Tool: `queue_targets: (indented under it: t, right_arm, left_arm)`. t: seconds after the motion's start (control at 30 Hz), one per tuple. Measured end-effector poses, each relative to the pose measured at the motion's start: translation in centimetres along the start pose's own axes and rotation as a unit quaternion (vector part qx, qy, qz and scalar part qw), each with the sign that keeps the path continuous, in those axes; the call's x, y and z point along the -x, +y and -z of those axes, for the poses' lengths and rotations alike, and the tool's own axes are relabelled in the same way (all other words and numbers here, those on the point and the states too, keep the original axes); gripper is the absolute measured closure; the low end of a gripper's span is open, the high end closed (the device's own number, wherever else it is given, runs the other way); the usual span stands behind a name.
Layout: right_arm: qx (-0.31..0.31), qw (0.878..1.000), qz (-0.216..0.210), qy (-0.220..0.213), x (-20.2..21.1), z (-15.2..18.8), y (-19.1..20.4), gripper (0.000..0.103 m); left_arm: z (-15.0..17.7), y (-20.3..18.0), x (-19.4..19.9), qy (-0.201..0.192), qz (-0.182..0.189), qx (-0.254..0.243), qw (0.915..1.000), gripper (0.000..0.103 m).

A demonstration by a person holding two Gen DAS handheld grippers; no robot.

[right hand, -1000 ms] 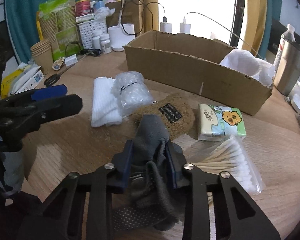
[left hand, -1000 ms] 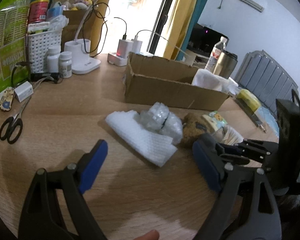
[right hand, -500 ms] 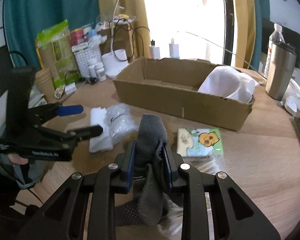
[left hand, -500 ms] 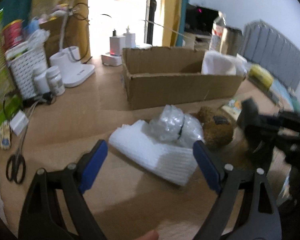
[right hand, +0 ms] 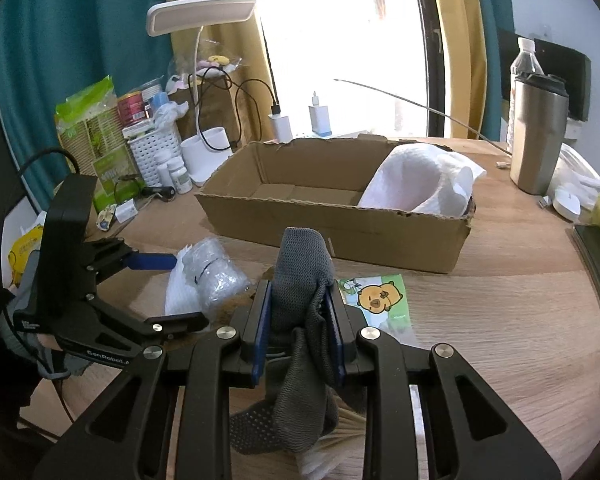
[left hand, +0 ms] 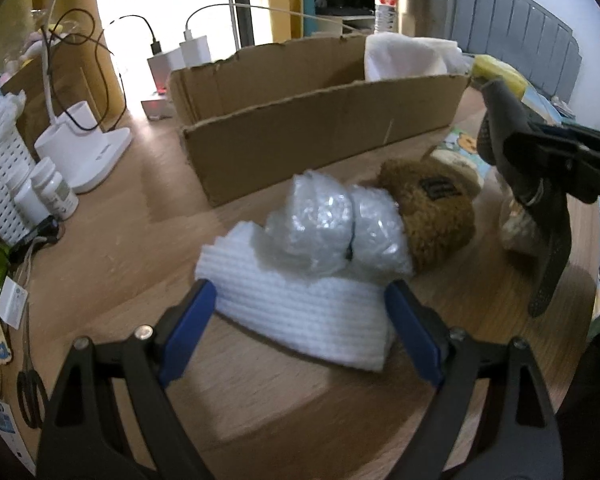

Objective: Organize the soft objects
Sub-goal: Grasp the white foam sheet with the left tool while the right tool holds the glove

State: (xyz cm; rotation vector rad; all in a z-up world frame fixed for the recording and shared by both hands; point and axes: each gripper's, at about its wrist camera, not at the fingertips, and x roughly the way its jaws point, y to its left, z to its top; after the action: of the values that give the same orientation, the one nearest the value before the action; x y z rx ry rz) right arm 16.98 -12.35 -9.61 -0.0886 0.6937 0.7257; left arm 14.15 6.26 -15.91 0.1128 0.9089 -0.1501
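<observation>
My right gripper (right hand: 300, 304) is shut on a grey sock (right hand: 300, 256) and holds it above the table in front of the cardboard box (right hand: 340, 228); the sock also shows in the left wrist view (left hand: 504, 116). My left gripper (left hand: 300, 312) is open, its blue pads on either side of the white foam sheet (left hand: 300, 308). A bubble-wrap bundle (left hand: 336, 228) lies on the sheet, with a brown plush (left hand: 432, 212) beside it. A white cloth (right hand: 420, 184) lies in the box's right end.
A tissue pack with a cartoon bear (right hand: 376, 296) and a bag of cotton swabs (right hand: 340, 436) lie under the right gripper. A steel tumbler (right hand: 536, 136), a lamp base (left hand: 84, 148), pill bottles (left hand: 48, 192) and scissors (left hand: 30, 392) stand around the table's edges.
My right gripper has lifted the grey sock off the table and moved toward the box. My left gripper has moved forward, so its pads now flank the white foam sheet.
</observation>
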Motion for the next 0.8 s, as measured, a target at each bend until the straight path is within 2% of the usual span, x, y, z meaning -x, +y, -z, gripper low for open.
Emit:
queue_targets:
  t: [0.07, 0.2, 0.4, 0.6, 0.8]
  right_arm:
    - [0.001, 1.000, -0.001, 0.000, 0.0, 0.0, -0.1, 0.076]
    - [0.001, 1.000, -0.001, -0.002, 0.3, 0.1, -0.2, 0.076]
    - [0.001, 1.000, 0.002, -0.005, 0.8, 0.2, 0.0, 0.076]
    - [0.003, 1.000, 0.005, -0.015, 1.7, 0.0, 0.1, 0.076]
    - [0.012, 1.000, 0.002, -0.025, 2.7, -0.2, 0.9, 0.076]
  left_arm:
    - [-0.1, -0.2, 0.0, 0.000, 0.000, 0.000, 1.0000, 0.019]
    - [0.0, -1.2, 0.4, -0.006, 0.014, -0.015, 0.9998, 0.046]
    - [0.3, -2.6, 1.0, -0.012, 0.023, -0.022, 0.9994, 0.074]
    - [0.9, -2.8, 2.4, -0.016, 0.036, -0.006, 0.9992, 0.083]
    - [1.2, -1.8, 4.8, -0.038, 0.046, 0.029, 0.9978, 0.086]
